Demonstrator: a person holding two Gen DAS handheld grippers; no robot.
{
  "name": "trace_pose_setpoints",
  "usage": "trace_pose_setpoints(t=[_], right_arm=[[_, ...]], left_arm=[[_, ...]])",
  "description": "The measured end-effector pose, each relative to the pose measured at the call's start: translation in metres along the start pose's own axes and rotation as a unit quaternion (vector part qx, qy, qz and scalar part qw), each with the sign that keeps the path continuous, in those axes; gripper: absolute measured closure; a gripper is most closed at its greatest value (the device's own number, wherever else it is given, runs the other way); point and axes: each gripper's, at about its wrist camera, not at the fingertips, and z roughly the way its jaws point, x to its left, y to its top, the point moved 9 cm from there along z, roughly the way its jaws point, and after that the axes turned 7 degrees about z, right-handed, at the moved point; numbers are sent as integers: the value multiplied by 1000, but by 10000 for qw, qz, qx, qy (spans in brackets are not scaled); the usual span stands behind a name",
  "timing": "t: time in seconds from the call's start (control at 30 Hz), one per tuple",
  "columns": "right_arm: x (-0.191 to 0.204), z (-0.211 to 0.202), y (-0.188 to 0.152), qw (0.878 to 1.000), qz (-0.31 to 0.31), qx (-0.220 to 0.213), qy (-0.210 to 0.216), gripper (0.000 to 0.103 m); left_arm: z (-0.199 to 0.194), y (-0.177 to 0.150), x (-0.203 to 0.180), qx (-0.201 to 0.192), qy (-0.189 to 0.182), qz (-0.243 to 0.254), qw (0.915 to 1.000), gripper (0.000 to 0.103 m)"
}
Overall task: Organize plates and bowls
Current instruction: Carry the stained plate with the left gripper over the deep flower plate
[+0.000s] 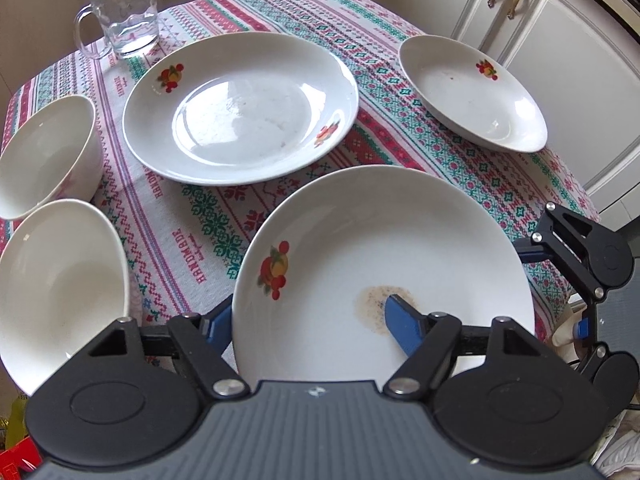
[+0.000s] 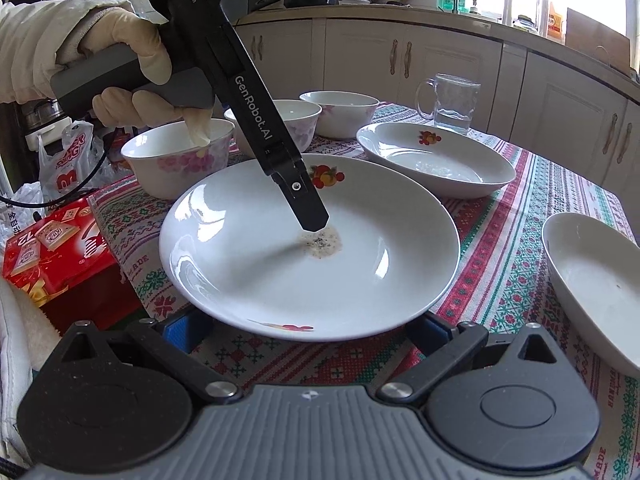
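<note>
Plate (image 1: 380, 248) rim between left gripper (image 1: 308, 320) jaws, clenched on it; right gripper (image 2: 308, 330) jaws released, straddling near edge.

The left gripper (image 2: 316, 224) carries "GenRobot.AI" along its stem and "DAS Data Acquisition System" on its head, the tablecloth (image 1: 192, 248) repeats "HANDMADE" in red, and the red box (image 2: 60, 248) shows "12".
</note>
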Motion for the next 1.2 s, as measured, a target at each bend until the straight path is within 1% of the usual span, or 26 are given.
trace_pose_setpoints(t=[0.23,0.33,0.47,0.6,0.8,0.93,1.2], right_arm=[[-5,-4,-1,10000,-61,36,-48,0],[-6,-3,-1,10000,-11,21,20,0],[-6,-2,-1,10000,-20,23,31,0],[-6,-2,0,10000,-30,71,-1,0],[-8,-8,3,9999,-75,103,0,0],[-13,-17,8,10000,-21,54,31,0],[-33,-38,11,9998,-89,2,-150,0]], left_arm=[[5,3,0,52,-123,50,9999,27],[8,5,2,35,-217,-24,9998,27],[10,6,1,31,-193,40,9998,27],[7,6,1,10,-230,-14,9997,27],[0,9,-4,-64,-161,23,9998,27],[-5,17,-10,-136,-137,47,9998,27],[-8,43,-32,-262,-155,196,9993,27]])
